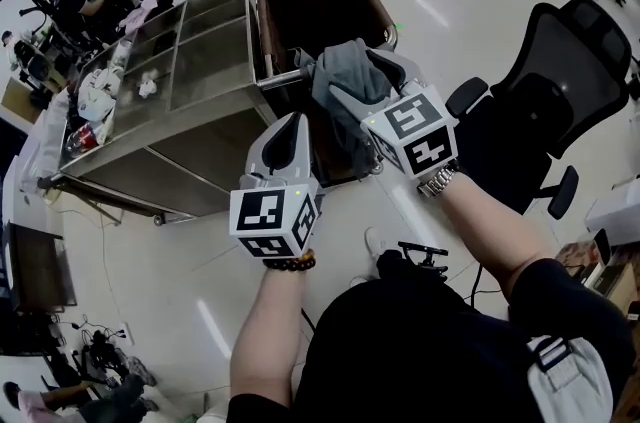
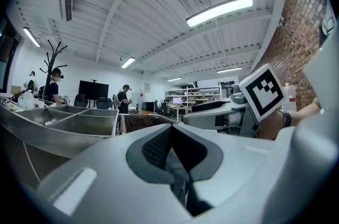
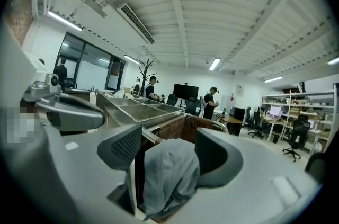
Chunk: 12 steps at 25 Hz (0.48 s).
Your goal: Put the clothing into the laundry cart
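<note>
Your right gripper (image 1: 365, 76) clamps the grey garment (image 1: 340, 76), bunched between half-spread jaws, at the laundry cart's (image 1: 310, 11) six-o'clock rim. Your left gripper (image 1: 288, 126), at seven o'clock, has its jaws closed and empty. The cloth looks soft, light and limp, so hold a thick fold.

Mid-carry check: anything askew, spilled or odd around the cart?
Nothing is spilled or damaged. The gray garment hangs bunched from the right gripper, by the near edge of the brown laundry cart and not yet inside. Only the left end of the steel table looks cluttered, with crumpled white items.
</note>
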Motion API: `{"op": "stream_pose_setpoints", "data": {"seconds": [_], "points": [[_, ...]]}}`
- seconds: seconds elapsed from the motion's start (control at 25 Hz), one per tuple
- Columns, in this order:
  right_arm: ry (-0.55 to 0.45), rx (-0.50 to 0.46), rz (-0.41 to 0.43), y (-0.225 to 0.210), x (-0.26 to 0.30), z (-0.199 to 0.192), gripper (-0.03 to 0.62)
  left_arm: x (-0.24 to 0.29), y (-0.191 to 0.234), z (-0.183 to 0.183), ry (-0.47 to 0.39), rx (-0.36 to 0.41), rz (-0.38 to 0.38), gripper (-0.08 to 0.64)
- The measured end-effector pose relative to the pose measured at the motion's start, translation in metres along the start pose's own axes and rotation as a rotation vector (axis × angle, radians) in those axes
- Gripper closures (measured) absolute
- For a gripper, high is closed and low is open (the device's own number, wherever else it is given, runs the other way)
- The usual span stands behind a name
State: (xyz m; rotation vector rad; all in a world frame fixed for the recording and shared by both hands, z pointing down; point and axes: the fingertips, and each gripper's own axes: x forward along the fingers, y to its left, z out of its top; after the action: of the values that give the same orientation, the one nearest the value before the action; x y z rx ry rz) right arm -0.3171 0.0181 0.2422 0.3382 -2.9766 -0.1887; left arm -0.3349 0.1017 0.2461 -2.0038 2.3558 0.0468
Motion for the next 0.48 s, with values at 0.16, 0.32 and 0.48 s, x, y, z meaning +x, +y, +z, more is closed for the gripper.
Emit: {"op": "stream_pose_setpoints", "data": {"seconds": [0.16,0.32,0.48], "points": [[-0.03,-0.007,-0.014,0.016,-0.021,0.004,0.31,-0.016,-0.013,0.0,-0.008,0.007,-0.016,0.558],[-0.06,-0.007,-0.035,0.029,-0.045,0.006,0.339,-0.031,-0.027,-0.001,-0.013,0.011,-0.034,0.557],[-0.073,-0.006,-0.051,0.039,-0.068,0.007,0.357,-0.042,-0.041,0.001,-0.02,0.008,-0.05,0.558]]}}
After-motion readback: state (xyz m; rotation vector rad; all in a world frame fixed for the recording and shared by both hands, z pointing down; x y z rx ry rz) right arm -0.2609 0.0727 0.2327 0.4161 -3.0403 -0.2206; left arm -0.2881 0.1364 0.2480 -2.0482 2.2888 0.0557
